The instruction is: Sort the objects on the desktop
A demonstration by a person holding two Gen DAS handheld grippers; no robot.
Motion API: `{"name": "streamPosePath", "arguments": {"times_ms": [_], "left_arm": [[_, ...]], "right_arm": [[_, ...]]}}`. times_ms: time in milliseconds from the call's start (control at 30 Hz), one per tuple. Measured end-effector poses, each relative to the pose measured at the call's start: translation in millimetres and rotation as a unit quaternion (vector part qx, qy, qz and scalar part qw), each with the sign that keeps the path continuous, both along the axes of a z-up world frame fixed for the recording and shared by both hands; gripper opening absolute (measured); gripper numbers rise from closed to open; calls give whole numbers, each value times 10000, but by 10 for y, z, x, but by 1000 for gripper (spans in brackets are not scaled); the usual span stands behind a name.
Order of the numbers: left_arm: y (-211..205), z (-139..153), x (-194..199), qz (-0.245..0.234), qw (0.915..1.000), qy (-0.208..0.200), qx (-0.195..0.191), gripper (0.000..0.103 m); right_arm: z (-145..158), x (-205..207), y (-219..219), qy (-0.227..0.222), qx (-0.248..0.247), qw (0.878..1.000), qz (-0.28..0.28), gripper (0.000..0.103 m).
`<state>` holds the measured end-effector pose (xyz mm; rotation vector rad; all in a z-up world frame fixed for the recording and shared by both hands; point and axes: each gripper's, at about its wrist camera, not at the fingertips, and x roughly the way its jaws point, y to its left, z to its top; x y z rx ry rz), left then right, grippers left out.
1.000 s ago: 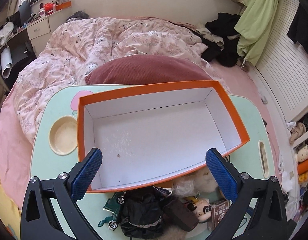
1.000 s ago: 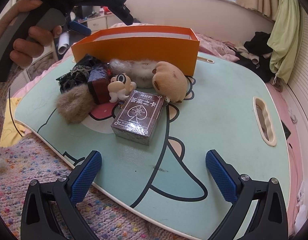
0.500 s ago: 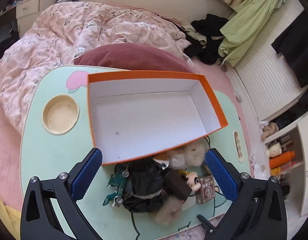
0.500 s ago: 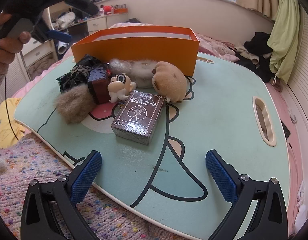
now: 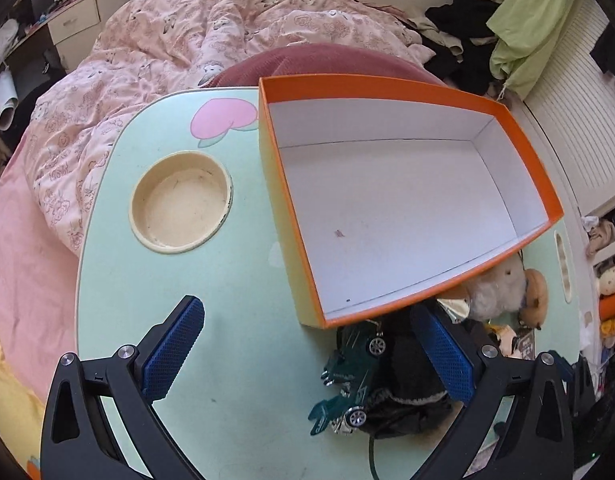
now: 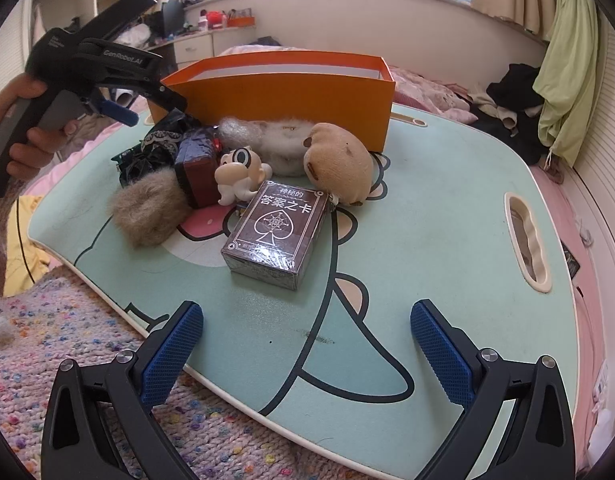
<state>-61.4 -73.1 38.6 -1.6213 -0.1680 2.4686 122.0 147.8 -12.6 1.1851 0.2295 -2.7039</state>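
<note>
An orange box [image 5: 391, 200] with a bare white inside stands on the mint lap table [image 5: 167, 320]. Below its near wall lie a green toy car [image 5: 347, 376], a black lace cloth [image 5: 407, 392] and a white plush [image 5: 499, 288]. My left gripper [image 5: 307, 356] hangs open above the table and the car, holding nothing. In the right wrist view a pile sits before the orange box [image 6: 279, 96]: card box [image 6: 277, 236], white figurine [image 6: 239, 174], brown plush [image 6: 339, 164], tan fur ball [image 6: 147, 208], dark red box [image 6: 199, 164]. My right gripper [image 6: 307, 356] is open, short of the card box.
A round cup recess [image 5: 181, 202] sits left of the box. A slot handle [image 6: 527, 240] is at the table's right end. A pink duvet [image 5: 167, 60] and maroon pillow [image 5: 319, 64] lie behind. A knitted blanket [image 6: 67, 340] runs under the near edge. A hand [image 6: 23, 152] holds the left gripper.
My left gripper rose and drew back from the box, then swung left and came down beside the pile's left end. The right gripper and the objects stayed put.
</note>
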Motion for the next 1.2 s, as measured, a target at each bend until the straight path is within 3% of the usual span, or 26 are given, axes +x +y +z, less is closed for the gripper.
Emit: {"name": "streamPosePath", "arguments": {"times_ms": [167,267,367,567,700,767,900,1000,1200], "left_arm": [[-50,43,44,164,9996,213,55,103],[-109,122,225,202,9985,396,330,103],[-104,183,519,41,9971,682,325,103],[-160,-35,1130,-92,9947,942,408,103],[-135,-184,1338,-239,9917,1161,502,103],[-53,-259,1344,-346,9918,1184,332,103],[198,-346,1377,-679,9834,1595,-536,103],[303,-361,1427,-819,9775,1890,-463,103],[320,-384,1417,-973,9757,1917,-419,103]], "right_arm": [[-1,-5,-3,1,6,10000,29,103],[-3,-3,-1,2,4,10000,32,103],[-4,-2,0,2,7,10000,55,103],[-5,-8,-2,2,11,10000,79,103],[-8,0,5,2,15,10000,95,103],[-8,-4,1,1,20,9999,102,103],[-4,8,12,4,22,9999,121,103],[-10,6,13,3,20,9999,140,103],[-10,12,20,5,30,9999,149,103]]}}
